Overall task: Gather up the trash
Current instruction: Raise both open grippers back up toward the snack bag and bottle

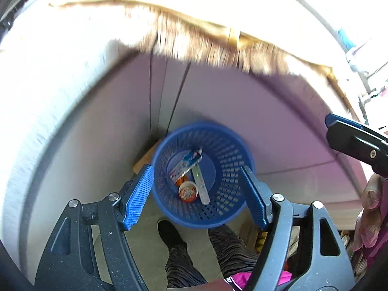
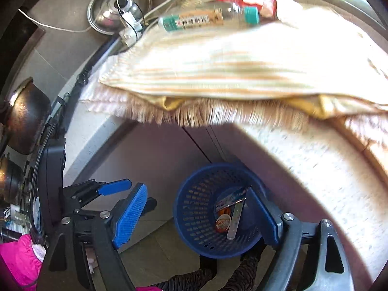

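Both grippers sat released over the blue bin (image 1: 202, 174), lower centre of both views: left gripper (image 1: 196, 196) and right gripper (image 2: 197, 217) held nothing. Bin already held 3 items. I judged we were between drops; next grab looked like the bottle (image 2: 208, 18), top of right view.

The fringed cloth (image 1: 218, 48) is motion-blurred, the wrapper (image 1: 185, 163) print is unreadable, and the basket (image 2: 194, 208) is partly hidden behind 1 finger.
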